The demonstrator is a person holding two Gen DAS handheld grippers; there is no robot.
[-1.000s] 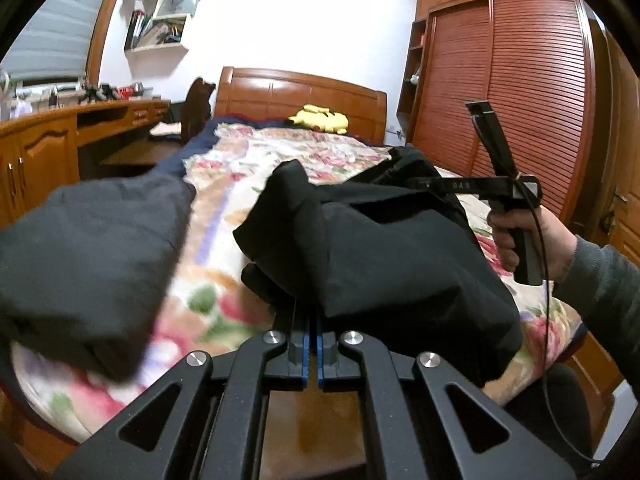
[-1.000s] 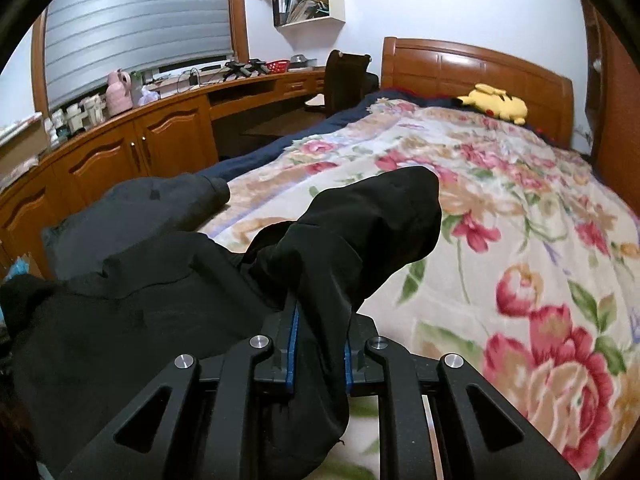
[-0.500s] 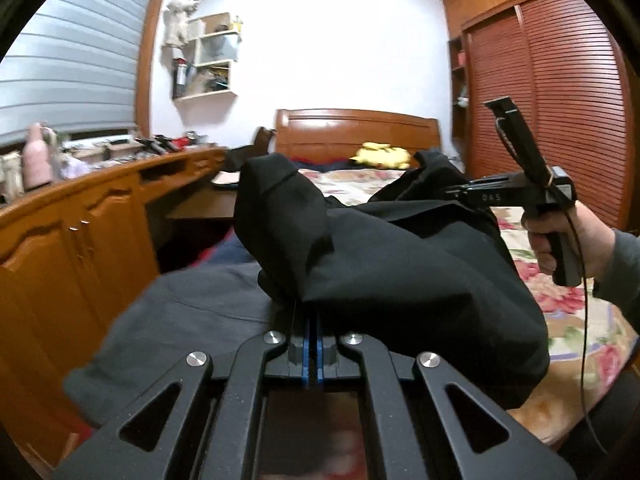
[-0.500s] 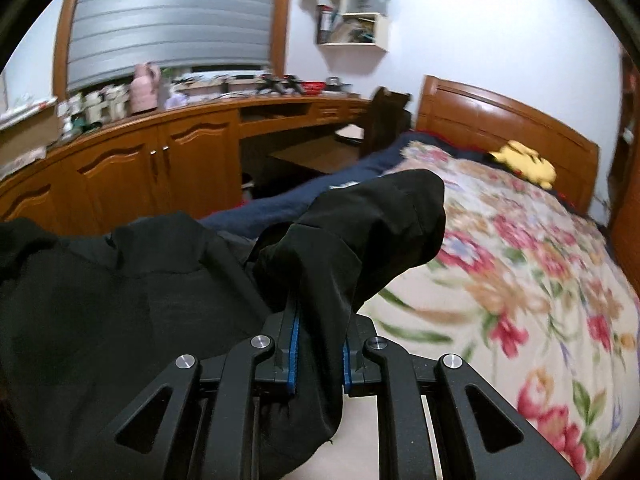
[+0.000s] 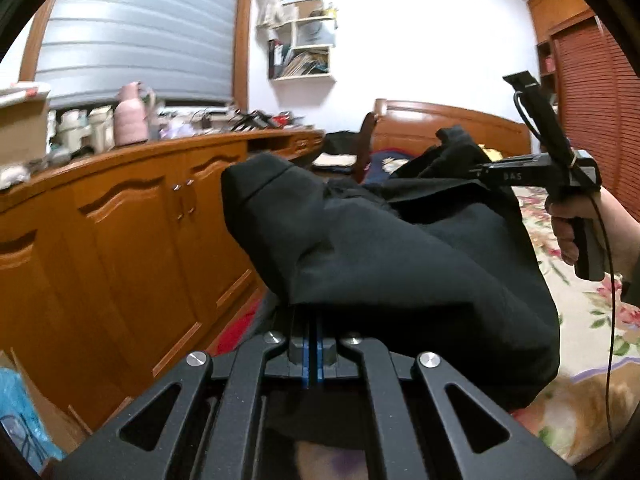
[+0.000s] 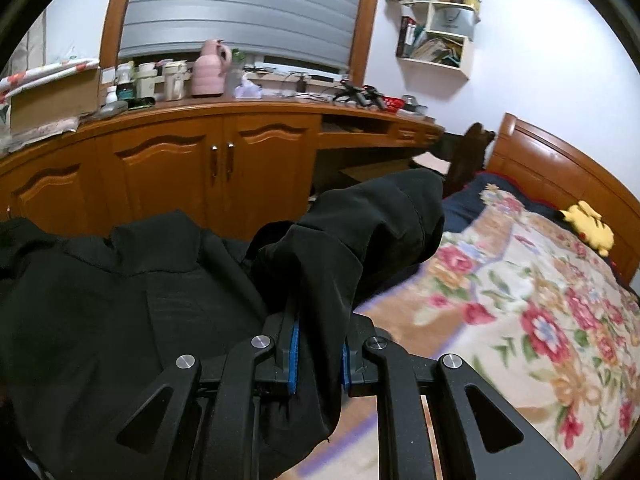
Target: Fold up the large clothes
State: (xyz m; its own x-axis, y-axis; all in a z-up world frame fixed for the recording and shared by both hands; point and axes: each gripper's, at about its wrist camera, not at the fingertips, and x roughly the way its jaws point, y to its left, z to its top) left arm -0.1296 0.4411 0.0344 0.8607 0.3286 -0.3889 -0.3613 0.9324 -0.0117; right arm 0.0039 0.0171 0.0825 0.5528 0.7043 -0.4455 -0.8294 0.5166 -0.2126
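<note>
Now we hold the black garment (image 5: 400, 264) above the bed (image 6: 540, 320), left claw (image 5: 312, 344) and right claw (image 6: 318, 344) both clamped on it; next we likely spread it flat.

Black garment (image 5: 420, 264) bunched, lifted off floral bed, hanging slack, clamped at two edges, cuff-like end jutting forward.

1 large black fabric garment (image 5: 420, 264), bunched and lifted, and 2 black two-finger grippers w/ blue pads: the left gripper (image 5: 312, 354) and the right gripper (image 6: 319, 354). Also 1 bed w/ floral-print cover (image 6: 552, 320), 1 curved wooden headboard (image 6: 560, 168), 1 yellow plush toy (image 6: 588, 222), 1 pink ribbed jug (image 6: 210, 68) on the counter, 1 white wall shelf unit (image 6: 440, 36). Orange-brown wooden cabinet doors (image 6: 160, 176): 4 in right wrist view; small jars by the jug too blurred to count.
</note>
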